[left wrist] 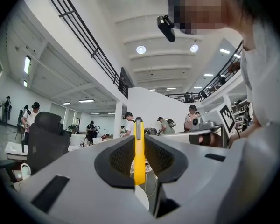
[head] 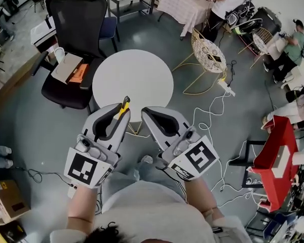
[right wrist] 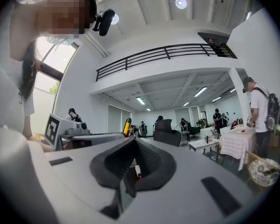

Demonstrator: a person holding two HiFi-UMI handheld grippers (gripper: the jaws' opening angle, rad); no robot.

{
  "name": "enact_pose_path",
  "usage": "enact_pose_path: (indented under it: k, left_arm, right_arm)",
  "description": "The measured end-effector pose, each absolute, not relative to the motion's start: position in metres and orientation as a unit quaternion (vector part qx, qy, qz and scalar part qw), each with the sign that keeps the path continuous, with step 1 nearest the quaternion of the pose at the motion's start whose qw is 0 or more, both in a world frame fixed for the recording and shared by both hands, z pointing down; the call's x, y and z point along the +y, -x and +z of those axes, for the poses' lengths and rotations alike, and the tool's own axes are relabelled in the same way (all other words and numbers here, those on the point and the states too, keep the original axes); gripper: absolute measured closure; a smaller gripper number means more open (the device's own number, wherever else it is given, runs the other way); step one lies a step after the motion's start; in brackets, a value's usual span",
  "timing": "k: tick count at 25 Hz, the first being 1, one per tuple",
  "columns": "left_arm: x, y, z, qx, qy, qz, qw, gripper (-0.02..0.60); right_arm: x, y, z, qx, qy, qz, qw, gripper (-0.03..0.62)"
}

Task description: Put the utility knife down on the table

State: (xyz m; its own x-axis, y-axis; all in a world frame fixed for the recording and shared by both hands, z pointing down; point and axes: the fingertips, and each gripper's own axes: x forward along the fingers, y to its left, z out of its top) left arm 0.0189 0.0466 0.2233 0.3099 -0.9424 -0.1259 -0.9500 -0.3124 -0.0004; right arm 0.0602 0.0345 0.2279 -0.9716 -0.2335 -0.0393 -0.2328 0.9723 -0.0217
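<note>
So here's where we're at: the utility knife (left wrist: 139, 153) isn't down on the round white table (head: 133, 80) yet. Our left gripper (head: 120, 114) has it pinched between its black pads. The yellow body is edge-on to that gripper's camera, and its far end pokes out past the jaws. In the head view the knife shows over the near edge of the table, though we can't tell how high above it.

Our right gripper (head: 148, 112) is just beside the left one, also at the near edge of the table. Its jaws are pressed together with nothing between them. Both grippers point out toward the table, with their marker cubes on the side away from it, close to our body.

Other stuff around the table:
- A black office chair (head: 78, 19) stands close to its far-left side, with a flat cardboard piece (head: 66, 67) and a white cup (head: 59, 53) on it.
- A yellow wire chair (head: 209, 54) stands off the table's far-right side.
- A white power strip (head: 226, 87) lies on the floor right of the table, with white cables trailing from it toward us.
- A red stand (head: 276, 158) sits further right, well apart from the table.
- A few people are sitting and standing well beyond the table, toward the far right.
</note>
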Motion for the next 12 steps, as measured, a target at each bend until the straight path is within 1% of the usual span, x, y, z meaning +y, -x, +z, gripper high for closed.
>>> enact_pose_path:
  k: [7,12]
  left_arm:
    - [0.024,-0.042,0.238,0.594,0.803,0.036,0.022,0.515]
    - [0.005,-0.044,0.243,0.591,0.806,0.029,0.024,0.515]
  right_arm:
    - [0.008,-0.075,0.238,0.994,0.1,-0.023,0.026,0.586]
    - [-0.007,-0.074,0.246,0.994,0.1,-0.032,0.025,0.586]
